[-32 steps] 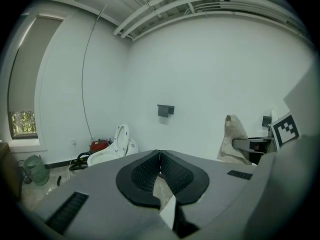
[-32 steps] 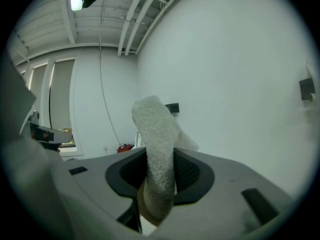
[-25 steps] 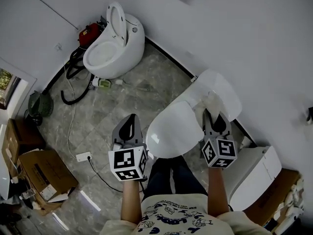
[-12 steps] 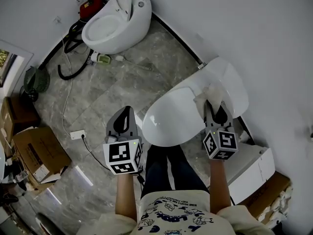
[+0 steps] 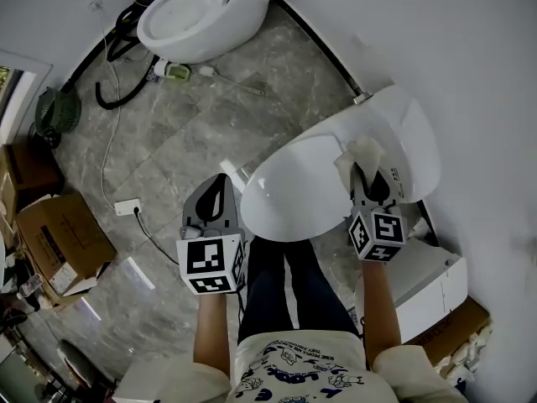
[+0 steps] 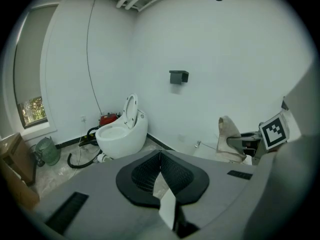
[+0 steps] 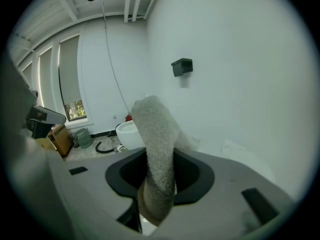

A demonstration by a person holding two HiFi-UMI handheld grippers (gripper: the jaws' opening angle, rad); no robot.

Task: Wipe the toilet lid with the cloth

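A white toilet stands by the right wall with its oval lid [image 5: 289, 193] down. My right gripper [image 5: 370, 175] is shut on a beige cloth [image 5: 361, 153], which sticks up past the jaws over the lid's rear end, beside the toilet's rear housing [image 5: 411, 137]. In the right gripper view the cloth [image 7: 157, 149] fills the gap between the jaws. My left gripper [image 5: 216, 187] hangs over the floor left of the lid, shut with nothing in it; its jaws meet [image 6: 160, 160]. The left gripper view also shows the cloth [image 6: 228, 139].
A second toilet [image 5: 197, 7] with its lid raised stands at the top, with a black hose [image 5: 113, 99] beside it. Cardboard boxes [image 5: 63, 242] are at the left, a socket strip [image 5: 127, 206] and cable on the marble floor. A white box [image 5: 424, 284] sits right of my legs [image 5: 289, 296].
The head view has swung so the far toilet slid upward in the picture. My right gripper keeps the cloth at the lid's rear end; the left gripper stays beside the lid.
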